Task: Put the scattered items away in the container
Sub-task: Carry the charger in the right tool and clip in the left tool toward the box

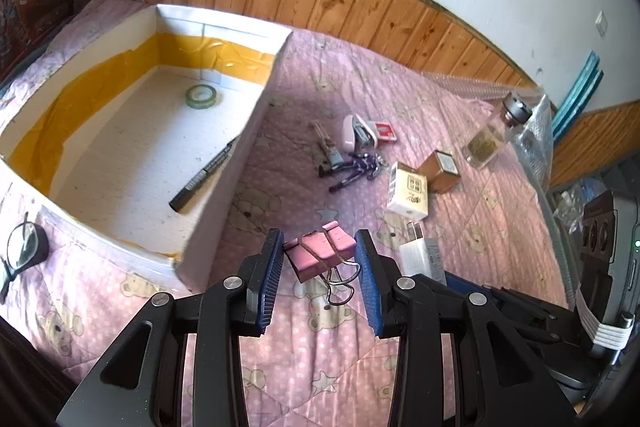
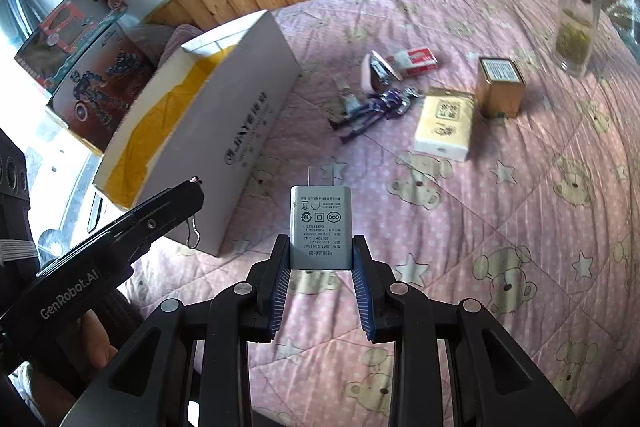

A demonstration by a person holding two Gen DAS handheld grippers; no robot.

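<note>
The open white box [image 1: 224, 211] with yellow lining stands on the pink bedspread and holds a tape roll [image 1: 201, 95] and a black pen [image 1: 206, 171]. My left gripper [image 1: 320, 247] is shut on a pink binder clip [image 1: 318, 253], held above the bedspread just right of the box's near corner. The clip's wire handles hang below it. My right gripper [image 2: 321, 247] is shut on a grey charger plug [image 2: 320, 227], prongs pointing away, also off the bedspread. In the right wrist view the left gripper [image 2: 160, 211] sits beside the box [image 2: 224, 131].
Scattered on the bedspread beyond the grippers: a pink stapler [image 1: 354, 133], a red staple box [image 1: 384, 131], a purple figure keychain [image 1: 358, 167], a cream carton [image 1: 408, 197], a gold tin [image 1: 440, 169] and a glass bottle [image 1: 494, 135]. Eyeglasses [image 1: 22, 251] lie left of the box. Toy boxes [image 2: 80, 67] stand behind it.
</note>
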